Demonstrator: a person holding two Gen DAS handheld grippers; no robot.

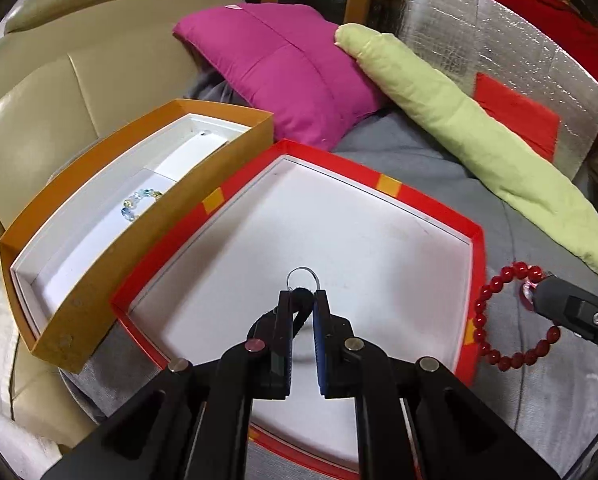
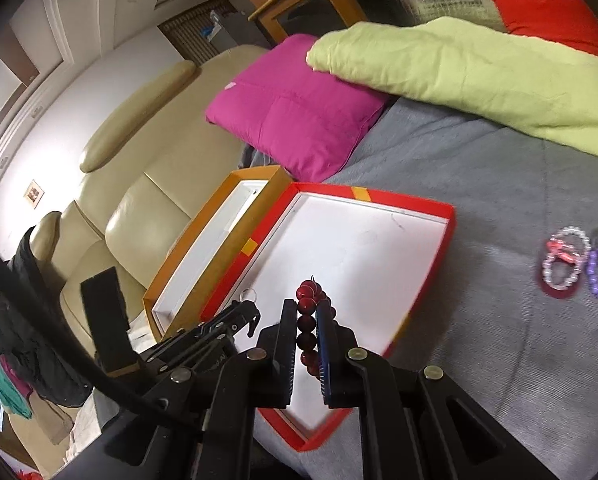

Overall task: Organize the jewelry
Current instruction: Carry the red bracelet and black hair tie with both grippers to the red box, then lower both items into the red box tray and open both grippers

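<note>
Jewelry in both jaws: left gripper [image 1: 302, 296] pinches a thin metal ring [image 1: 302, 276] over the white-lined red box [image 1: 475, 240], right gripper [image 2: 306, 320] pinches a glossy red bead bracelet [image 2: 309, 312].

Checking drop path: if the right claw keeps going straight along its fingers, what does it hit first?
Probably the white floor of the red box: the right claw, shut on the red bracelet, points down into it. Depth is unclear.

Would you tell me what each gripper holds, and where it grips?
Left gripper: small silver ring, pinched at its dark lower end. Right gripper: red bead bracelet, clamped across its beads.
</note>
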